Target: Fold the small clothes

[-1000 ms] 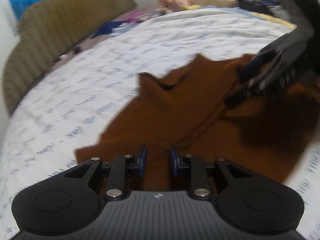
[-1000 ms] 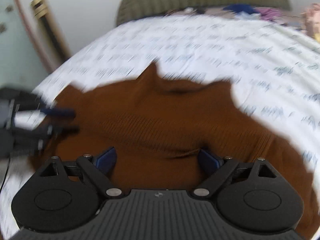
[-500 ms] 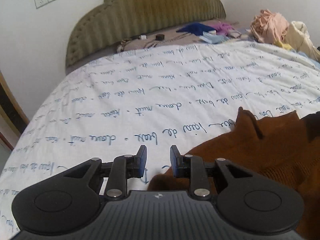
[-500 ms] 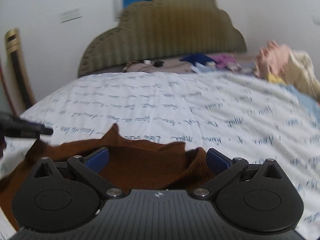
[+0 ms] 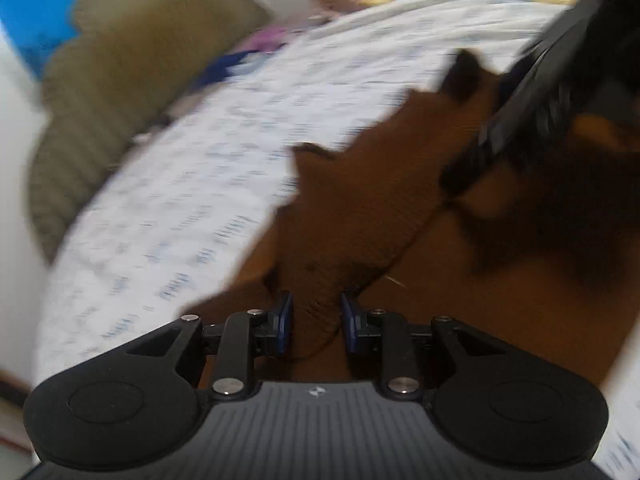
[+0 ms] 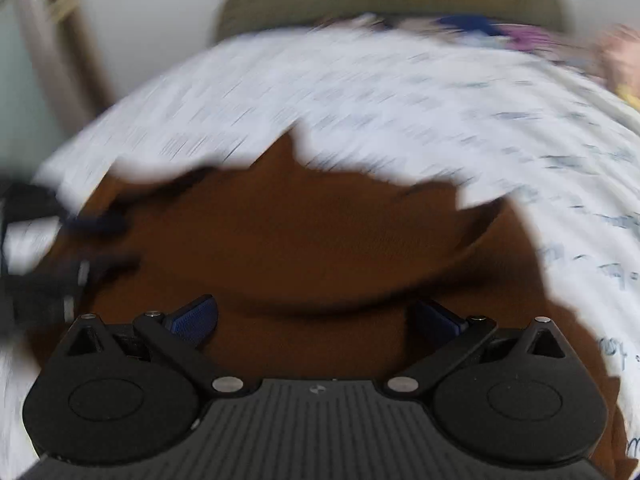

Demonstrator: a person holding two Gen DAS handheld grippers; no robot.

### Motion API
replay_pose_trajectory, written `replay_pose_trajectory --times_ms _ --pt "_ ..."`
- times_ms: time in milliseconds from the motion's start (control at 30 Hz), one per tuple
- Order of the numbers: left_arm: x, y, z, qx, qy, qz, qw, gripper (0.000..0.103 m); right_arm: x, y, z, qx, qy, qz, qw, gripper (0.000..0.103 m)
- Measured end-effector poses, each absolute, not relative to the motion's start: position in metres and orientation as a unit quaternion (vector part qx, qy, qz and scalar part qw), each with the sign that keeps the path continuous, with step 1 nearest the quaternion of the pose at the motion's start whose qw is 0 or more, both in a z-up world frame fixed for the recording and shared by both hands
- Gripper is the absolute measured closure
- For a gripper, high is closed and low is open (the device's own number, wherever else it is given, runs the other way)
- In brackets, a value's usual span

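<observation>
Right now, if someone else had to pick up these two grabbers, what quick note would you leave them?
Left gripper: pinched on a bunched fold of the brown knit garment.
Right gripper: jaws wide apart above the garment, holding nothing.
The garment lies spread on the white printed bedsheet; more clothes are piled near the headboard.
Done: no finished fold shows yet.
Left: fold the garment flat, then do the pile.

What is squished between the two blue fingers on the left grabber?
A bunched fold of the brown knit garment sits between the left gripper's pads, seen in the left wrist view.
</observation>
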State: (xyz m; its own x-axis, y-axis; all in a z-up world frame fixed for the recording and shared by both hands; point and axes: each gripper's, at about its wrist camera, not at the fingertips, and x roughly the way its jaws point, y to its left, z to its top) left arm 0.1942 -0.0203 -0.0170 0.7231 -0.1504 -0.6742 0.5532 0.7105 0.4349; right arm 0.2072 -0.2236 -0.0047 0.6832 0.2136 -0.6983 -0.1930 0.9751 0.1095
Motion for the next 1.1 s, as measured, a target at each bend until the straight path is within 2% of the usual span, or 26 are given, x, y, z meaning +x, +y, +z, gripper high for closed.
replay_pose_trajectory --times_ms 100,167,233,367,467,533,633,833,933,1000,1100 --pt "0.23 -0.013 -0.012 0.284 0.312 -0.086 0.902 0.077 0.22 -0.251 0.005 0.102 0.316 0.033 0.943 0.0" --pt "0.246 0.003 -0.003 0.238 0.325 -0.031 0.915 0.077 0.217 -0.266 0.012 0.134 0.3 -0.033 0.944 0.0" --pt "0.249 0.022 0.008 0.188 0.331 -0.017 0.924 0.077 0.205 -0.273 0.019 0.147 0.292 -0.057 0.943 0.0" --pt "0.227 0.04 0.019 0.145 0.34 -0.027 0.929 0.077 0.166 -0.259 0.025 0.129 0.299 0.005 0.945 0.0" --pt "0.204 0.045 0.014 0.121 0.354 -0.058 0.925 0.064 0.148 -0.237 0.018 0.082 0.325 0.032 0.942 0.0" --pt "0.189 0.042 0.006 0.115 0.363 -0.064 0.922 0.044 0.139 -0.23 0.006 0.06 0.348 0.029 0.935 0.0" --pt "0.174 0.037 -0.006 0.129 0.365 -0.057 0.92 0.044 0.128 -0.234 -0.013 0.028 0.369 -0.007 0.929 0.0" --pt "0.154 0.033 -0.012 0.149 0.356 -0.043 0.922 0.043 0.093 -0.226 -0.005 -0.005 0.328 -0.048 0.943 0.0" --pt "0.155 0.034 -0.012 0.146 0.36 -0.043 0.92 0.043 0.091 -0.221 -0.015 -0.025 0.34 -0.033 0.94 0.0" --pt "0.152 0.035 -0.011 0.145 0.361 -0.046 0.92 0.043 0.095 -0.222 -0.027 -0.029 0.363 -0.043 0.93 0.0" --pt "0.15 0.036 -0.011 0.149 0.358 -0.047 0.921 0.039 0.086 -0.22 -0.019 -0.011 0.342 -0.052 0.938 0.0"
